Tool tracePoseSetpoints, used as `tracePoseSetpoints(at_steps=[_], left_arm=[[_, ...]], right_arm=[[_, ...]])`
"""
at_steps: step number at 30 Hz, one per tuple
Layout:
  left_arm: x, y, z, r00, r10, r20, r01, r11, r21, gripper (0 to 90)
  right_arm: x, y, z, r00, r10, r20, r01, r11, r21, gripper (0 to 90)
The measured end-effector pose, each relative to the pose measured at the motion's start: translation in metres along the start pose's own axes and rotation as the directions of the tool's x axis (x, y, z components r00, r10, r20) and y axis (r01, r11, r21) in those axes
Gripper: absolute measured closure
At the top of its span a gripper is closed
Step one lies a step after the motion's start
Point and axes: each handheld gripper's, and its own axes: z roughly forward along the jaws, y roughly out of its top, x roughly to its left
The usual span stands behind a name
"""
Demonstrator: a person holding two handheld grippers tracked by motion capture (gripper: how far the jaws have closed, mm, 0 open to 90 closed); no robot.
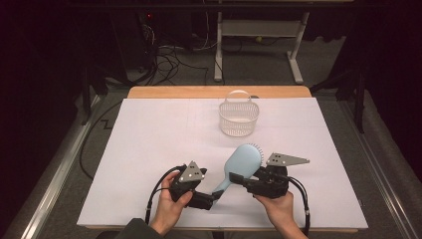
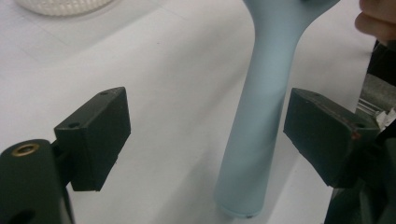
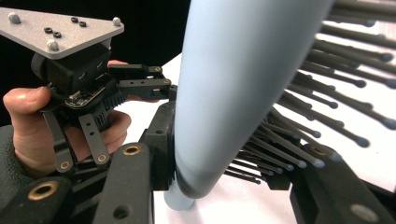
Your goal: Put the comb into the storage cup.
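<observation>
So the right gripper point(image 1: 247, 180) has its jaws clamped across the head of the light blue hairbrush point(image 1: 239, 167), one pad on the smooth back and the other in among the bristles. The left gripper point(image 1: 211, 198) sits by the handle end with its jaws spread wide; the handle runs between the pads with neither one touching it. The brush hangs tilted just over the worktop point(image 1: 149, 149), handle end lowest.

What bugs me is that grip. Bristles give, so the head could twist or slide out, and with the left jaws off the handle nothing else would catch it. I can't quite tell if the handle tip rests on the paper or hovers. If the white basket point(image 1: 239, 119) at the back is the goal, a swing that far on a squishy hold might drop the brush short or knock the basket over.
</observation>
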Motion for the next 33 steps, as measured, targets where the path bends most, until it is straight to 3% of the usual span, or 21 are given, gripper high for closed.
tracePoseSetpoints(at_steps=[4, 12, 20, 30, 33], left_arm=[[0.008, -0.007, -0.009, 0.9996, -0.009, -0.025, 0.010, 0.9998, 0.016, 15.7], [0.020, -0.020, -0.028, 0.9960, -0.053, -0.072, 0.052, 0.9986, -0.009, 17.0], [0.024, -0.024, -0.038, 0.9952, -0.043, -0.088, 0.040, 0.9985, -0.038, 16.1], [0.033, -0.036, -0.048, 0.9897, -0.076, -0.121, 0.072, 0.9966, -0.039, 16.1], [0.037, -0.043, -0.054, 0.9834, -0.106, -0.147, 0.099, 0.9937, -0.054, 16.1]], right_arm=[[-0.002, 0.002, 0.000, 0.9999, -0.004, 0.010, 0.004, 1.000, 0.006, 56.4], [-0.005, 0.006, -0.006, 0.9996, -0.001, 0.029, 0.001, 1.000, 0.011, 56.3], [-0.009, 0.008, -0.015, 0.9989, 0.001, 0.047, -0.001, 1.000, 0.006, 56.3], [-0.011, 0.009, -0.019, 0.9984, 0.003, 0.056, -0.003, 1.000, 0.008, 56.3], [-0.011, 0.009, -0.018, 0.9986, 0.003, 0.053, -0.004, 1.000, 0.012, 56.4]])
